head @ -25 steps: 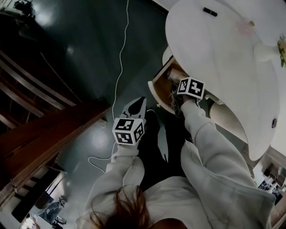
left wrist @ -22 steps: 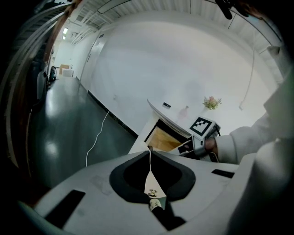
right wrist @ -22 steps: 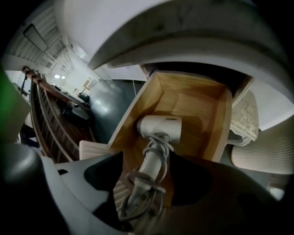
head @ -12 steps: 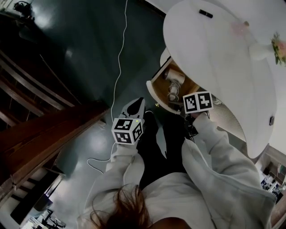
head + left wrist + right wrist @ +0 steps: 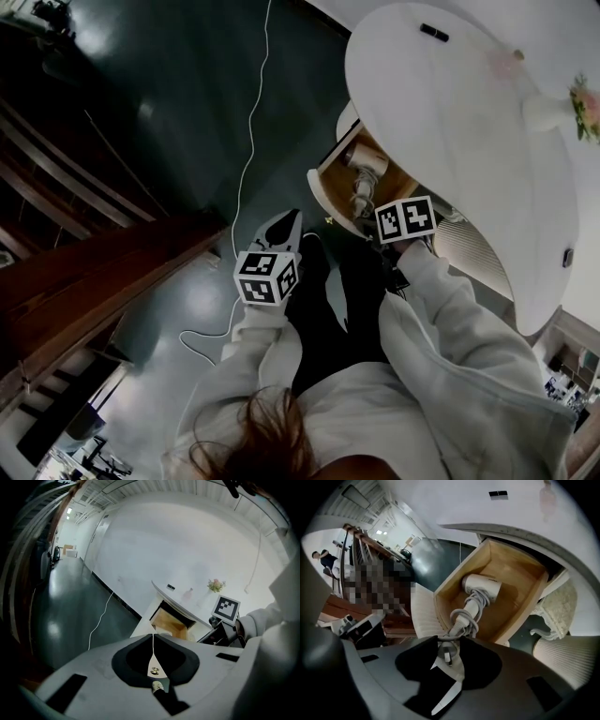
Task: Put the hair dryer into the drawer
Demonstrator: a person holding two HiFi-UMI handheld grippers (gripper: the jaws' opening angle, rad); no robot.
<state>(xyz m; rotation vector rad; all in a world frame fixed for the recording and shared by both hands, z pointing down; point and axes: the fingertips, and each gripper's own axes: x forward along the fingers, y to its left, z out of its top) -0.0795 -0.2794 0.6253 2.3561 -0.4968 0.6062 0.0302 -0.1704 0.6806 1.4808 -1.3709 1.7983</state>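
The white hair dryer lies inside the open wooden drawer, with its grey cord wound round the handle. In the head view the hair dryer shows in the drawer under the white table. My right gripper hangs over the drawer's front edge, pointing steeply down. Its jaws are closing, and the cord's plug sits in the gap between them with pale space beside it. My left gripper is shut and empty, held out over the dark floor left of the drawer, where the head view also shows this left gripper.
A round white table bears a flower vase and a small black object. A white cable trails over the dark floor. Wooden stairs run at the left. A white ribbed seat stands beside the drawer.
The right gripper has drawn back out of the drawer toward the person and rolled. The hair dryer now lies uncovered in the drawer. The left gripper has stayed put.
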